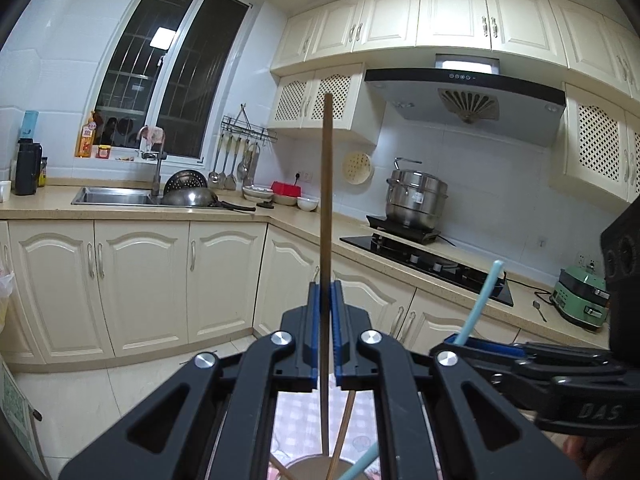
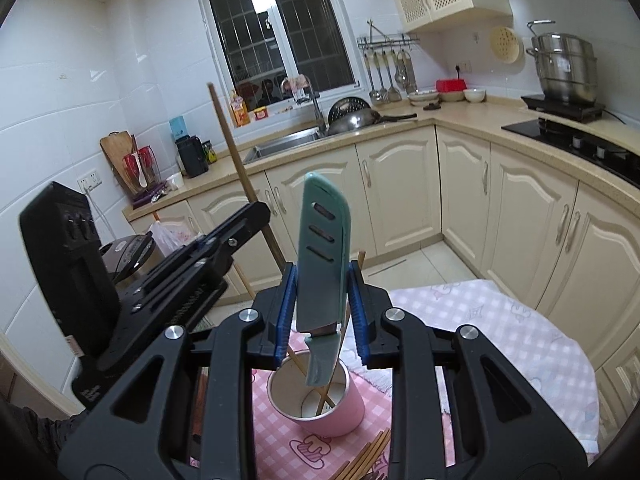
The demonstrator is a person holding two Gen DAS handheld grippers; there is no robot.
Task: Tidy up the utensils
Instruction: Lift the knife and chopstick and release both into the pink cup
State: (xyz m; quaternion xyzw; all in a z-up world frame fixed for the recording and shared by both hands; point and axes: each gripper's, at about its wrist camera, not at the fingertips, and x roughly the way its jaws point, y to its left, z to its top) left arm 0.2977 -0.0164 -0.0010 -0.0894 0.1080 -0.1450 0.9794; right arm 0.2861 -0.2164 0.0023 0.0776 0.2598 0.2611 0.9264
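My left gripper [image 1: 328,292] is shut on a long brown chopstick [image 1: 327,200] that stands upright; the chopstick's lower end reaches down toward the cup below. My right gripper [image 2: 322,300] is shut on a teal sheathed knife [image 2: 322,248], held upright with its handle [image 2: 322,360] hanging into a pink cup [image 2: 320,400]. The cup stands on a pink checked cloth [image 2: 480,320] and holds two chopsticks. The left gripper with its chopstick [image 2: 236,152] shows at the left of the right wrist view. The right gripper shows at the right of the left wrist view [image 1: 480,348], holding the teal knife [image 1: 480,300].
Several loose chopsticks [image 2: 368,460] lie on the cloth in front of the cup. Cream kitchen cabinets [image 2: 400,184], a sink [image 2: 288,140], a gas hob [image 2: 580,140] and a steel steamer pot [image 2: 564,68] ring the room behind.
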